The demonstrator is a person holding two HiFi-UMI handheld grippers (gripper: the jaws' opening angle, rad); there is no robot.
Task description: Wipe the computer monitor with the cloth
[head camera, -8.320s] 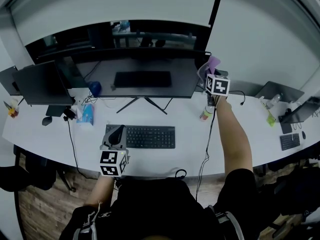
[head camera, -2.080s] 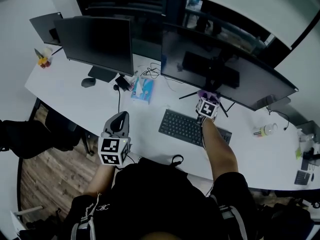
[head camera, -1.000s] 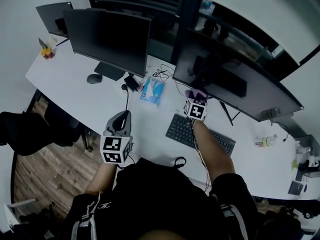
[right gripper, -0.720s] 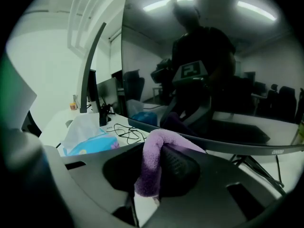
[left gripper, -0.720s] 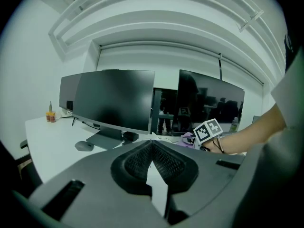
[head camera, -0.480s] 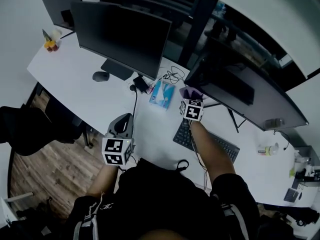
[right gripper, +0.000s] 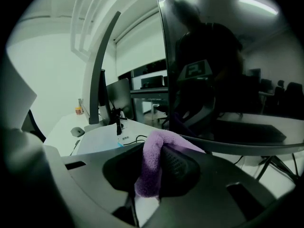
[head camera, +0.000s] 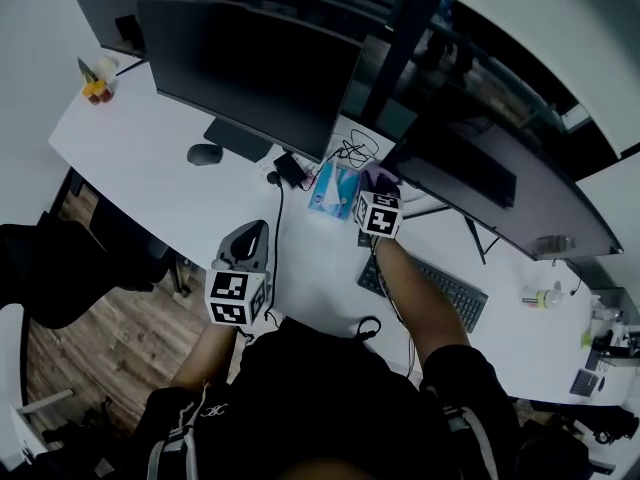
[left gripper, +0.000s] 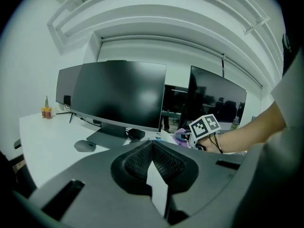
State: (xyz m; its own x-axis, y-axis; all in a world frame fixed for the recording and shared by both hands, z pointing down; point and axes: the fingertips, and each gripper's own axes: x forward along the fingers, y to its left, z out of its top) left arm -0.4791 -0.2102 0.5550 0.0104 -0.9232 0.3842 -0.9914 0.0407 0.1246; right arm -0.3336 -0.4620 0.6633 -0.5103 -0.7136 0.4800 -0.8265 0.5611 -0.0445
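A purple cloth (right gripper: 153, 161) is pinched in my right gripper (right gripper: 159, 167), which is shut on it. The cloth (head camera: 384, 177) rests against the lower left corner of the wide dark monitor (head camera: 505, 186); its glossy screen (right gripper: 228, 75) fills the right gripper view and reflects a person. My right gripper (head camera: 380, 186) is held out over the desk in front of that corner. My left gripper (head camera: 249, 235) hovers near the desk's front edge, left of the keyboard. Its jaws meet with nothing between them (left gripper: 152, 161).
A second monitor (head camera: 252, 64) stands to the left, with a mouse (head camera: 203, 154) by its base. A blue tissue pack (head camera: 333, 190) and cables (head camera: 350, 152) lie just left of the cloth. A keyboard (head camera: 432, 284) sits under my right forearm. A bottle (head camera: 541, 296) stands far right.
My right gripper has carried the cloth leftward along the wide monitor's lower part, from its right end to its left corner. The left gripper has stayed shut near the desk edge.
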